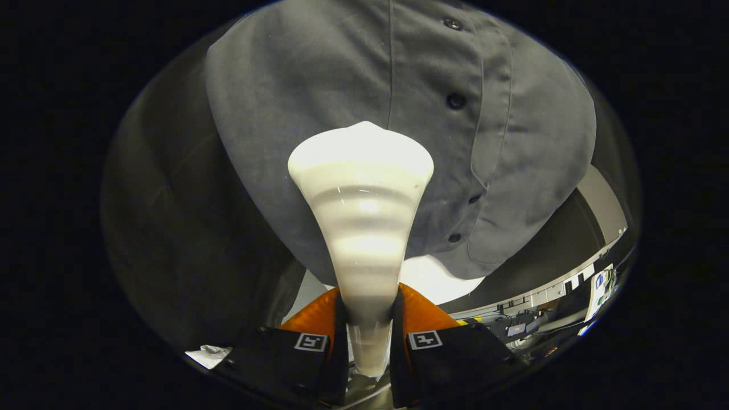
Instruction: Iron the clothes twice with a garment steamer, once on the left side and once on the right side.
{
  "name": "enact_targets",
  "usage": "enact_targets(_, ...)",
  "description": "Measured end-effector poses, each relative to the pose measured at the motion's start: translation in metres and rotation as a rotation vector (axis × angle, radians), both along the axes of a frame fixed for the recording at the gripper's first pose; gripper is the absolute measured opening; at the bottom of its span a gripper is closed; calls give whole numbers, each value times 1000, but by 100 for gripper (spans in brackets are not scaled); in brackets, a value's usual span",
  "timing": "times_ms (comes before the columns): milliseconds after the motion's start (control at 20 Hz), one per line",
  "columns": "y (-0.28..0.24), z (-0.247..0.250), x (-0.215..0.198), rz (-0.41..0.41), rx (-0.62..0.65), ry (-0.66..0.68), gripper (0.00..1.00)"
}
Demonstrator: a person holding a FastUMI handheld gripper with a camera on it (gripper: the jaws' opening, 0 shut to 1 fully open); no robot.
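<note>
- Our gripper (369, 333) has both fingers clamped on the narrow neck of the white cone-shaped plastic garment steamer (361, 216).
- Its wide head meets the hanging grey buttoned cotton shirt (319, 85) — just beside the button placket (450, 102).

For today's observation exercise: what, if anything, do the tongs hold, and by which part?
The tongs hold the white garment steamer by its narrow handle end, both fingers pressing its sides; its wide head points at the grey shirt.
</note>
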State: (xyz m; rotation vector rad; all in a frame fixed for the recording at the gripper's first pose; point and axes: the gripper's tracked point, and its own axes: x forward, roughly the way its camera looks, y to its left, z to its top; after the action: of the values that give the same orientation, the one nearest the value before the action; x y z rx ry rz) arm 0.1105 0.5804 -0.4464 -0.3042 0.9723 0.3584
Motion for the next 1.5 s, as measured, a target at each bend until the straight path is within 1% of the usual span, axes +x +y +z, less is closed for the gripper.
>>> enact_targets(350,-16,-42,-10,-1,-16,51,38)
enact_targets(700,-24,-67,-11,-3,-45,87,38)
enact_targets(1050,-45,-100,-26,-15,-62,150,38)
enact_targets(1500,-70,-127,-44,-32,-65,208,38)
